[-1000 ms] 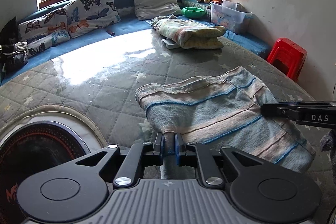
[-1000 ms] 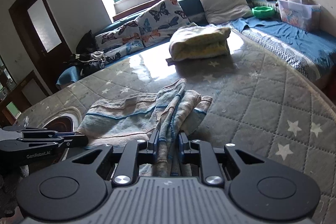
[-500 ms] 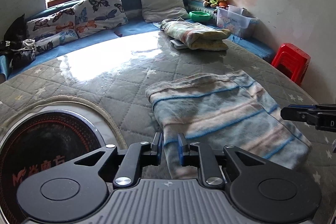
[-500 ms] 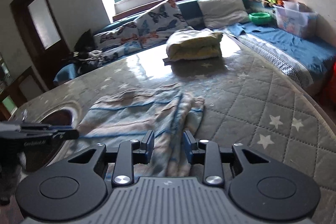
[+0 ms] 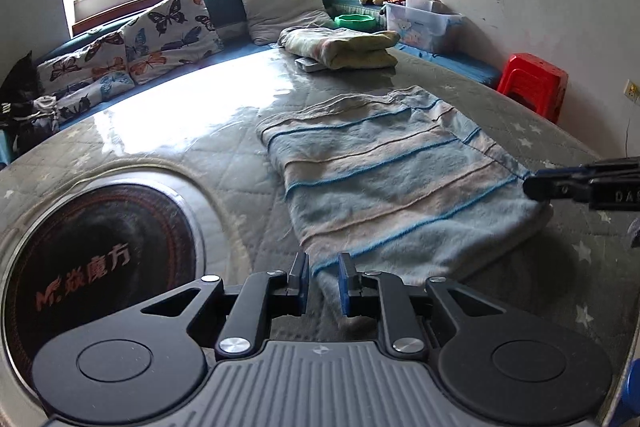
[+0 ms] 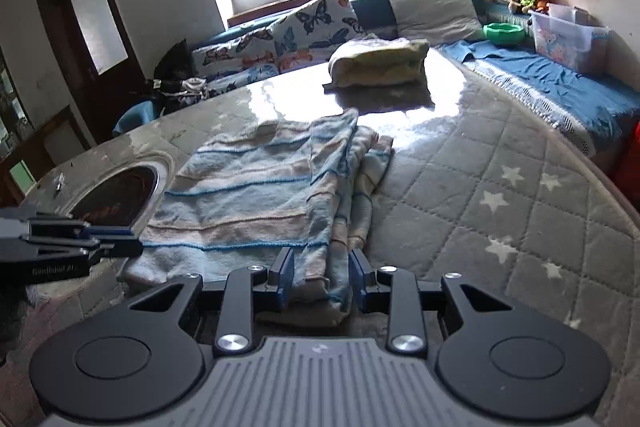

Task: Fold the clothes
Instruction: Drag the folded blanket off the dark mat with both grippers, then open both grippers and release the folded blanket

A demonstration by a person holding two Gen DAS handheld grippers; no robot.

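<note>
Flanking the near hem of the striped blue blanket [image 5: 384,187] at lower centre, the left gripper [image 5: 323,277] and right gripper [image 6: 320,277] both stand spread, pinching nothing, the cloth lying doubled and flat on the quilted star-print table cover [image 6: 500,187]. Any further fold, I judge, wants both near corners pinched through all layers, since the right edge is stacked unevenly. Farther off, the round inset burner [image 5: 96,259] lies left, and a folded yellow blanket [image 5: 344,47] upper centre.
</note>
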